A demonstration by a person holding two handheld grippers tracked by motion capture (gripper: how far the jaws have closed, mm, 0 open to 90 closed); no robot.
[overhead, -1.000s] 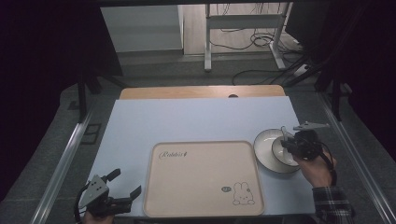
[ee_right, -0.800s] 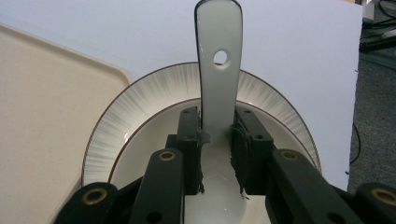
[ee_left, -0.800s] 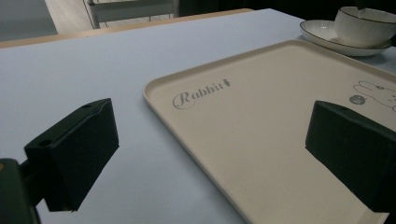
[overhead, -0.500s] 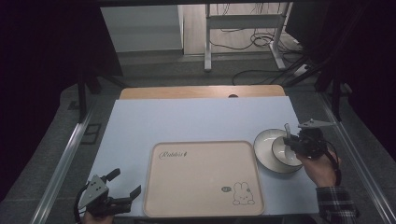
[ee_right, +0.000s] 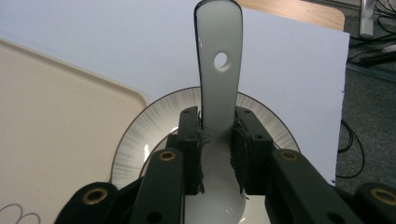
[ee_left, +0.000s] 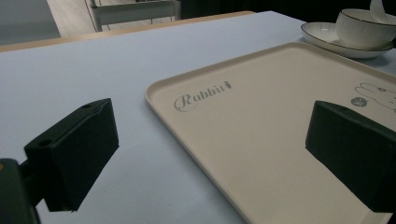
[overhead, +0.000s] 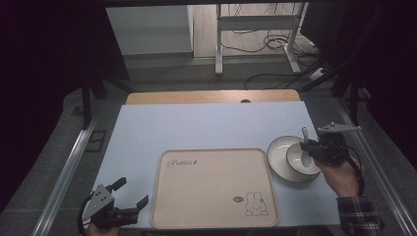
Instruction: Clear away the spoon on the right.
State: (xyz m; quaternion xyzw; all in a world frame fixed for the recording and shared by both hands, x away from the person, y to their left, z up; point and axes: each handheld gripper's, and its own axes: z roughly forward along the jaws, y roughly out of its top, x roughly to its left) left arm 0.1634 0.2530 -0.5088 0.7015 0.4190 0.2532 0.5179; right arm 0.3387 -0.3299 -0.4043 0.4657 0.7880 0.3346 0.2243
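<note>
A white ceramic spoon (ee_right: 218, 84) with a hole in its handle stands between the jaws of my right gripper (ee_right: 217, 140), which is shut on it. In the high view the right gripper (overhead: 309, 146) holds the spoon (overhead: 305, 133) over a white bowl (overhead: 299, 161). The bowl sits on a ribbed white plate (overhead: 276, 150) at the table's right. A cream tray (overhead: 214, 189) with a rabbit drawing lies in the middle. My left gripper (overhead: 132, 192) rests open at the front left, its jaws wide apart beside the tray's (ee_left: 261, 116) corner.
The pale blue table top (overhead: 206, 128) has a wooden strip along its far edge. Metal rails run down both sides. A desk frame and cables lie on the floor behind. In the left gripper view the plate (ee_left: 322, 35) and bowl (ee_left: 364, 30) stand at the far right.
My right gripper has shifted slightly to the right with the spoon held in it. The left gripper has stayed where it was.
</note>
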